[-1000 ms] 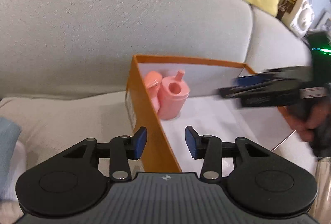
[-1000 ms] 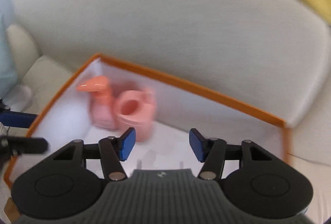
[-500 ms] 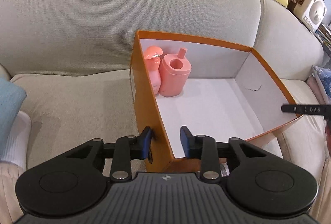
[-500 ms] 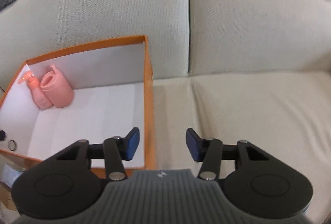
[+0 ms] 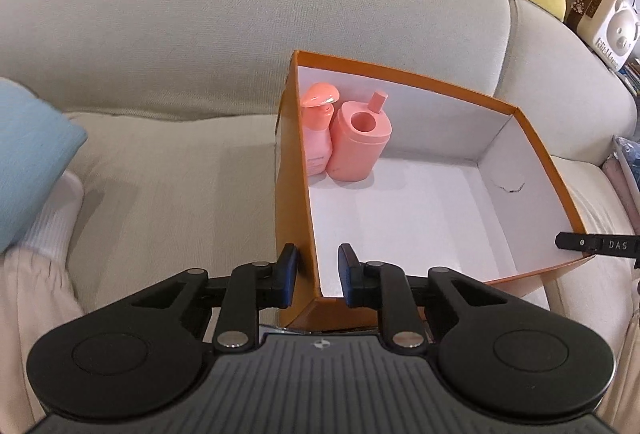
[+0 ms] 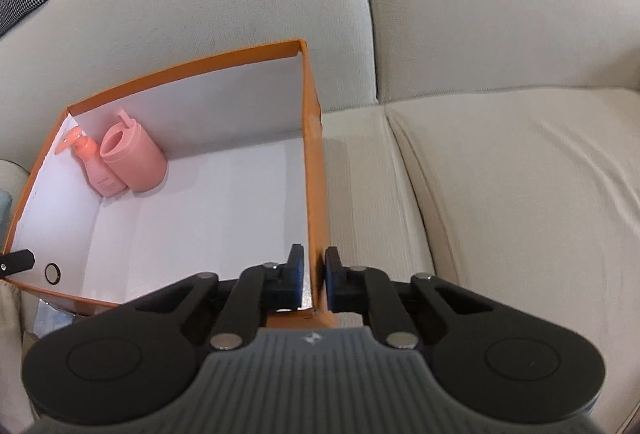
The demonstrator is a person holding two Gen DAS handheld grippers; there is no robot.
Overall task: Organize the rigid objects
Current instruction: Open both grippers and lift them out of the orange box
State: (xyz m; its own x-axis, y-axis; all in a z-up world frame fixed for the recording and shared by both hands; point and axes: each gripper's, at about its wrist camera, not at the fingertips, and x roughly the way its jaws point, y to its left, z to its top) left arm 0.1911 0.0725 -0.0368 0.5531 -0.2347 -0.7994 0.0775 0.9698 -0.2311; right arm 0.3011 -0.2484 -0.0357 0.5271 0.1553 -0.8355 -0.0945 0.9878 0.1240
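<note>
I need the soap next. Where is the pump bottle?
The pump bottle stands in the box's far left corner, in both wrist views, touching the pink cup on its right.

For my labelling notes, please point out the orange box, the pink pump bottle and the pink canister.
orange box point(image 5: 536, 141): left wrist view, right rim.
pink pump bottle point(image 5: 318, 141): left wrist view, body.
pink canister point(image 6: 138, 163): right wrist view, side wall.
</note>
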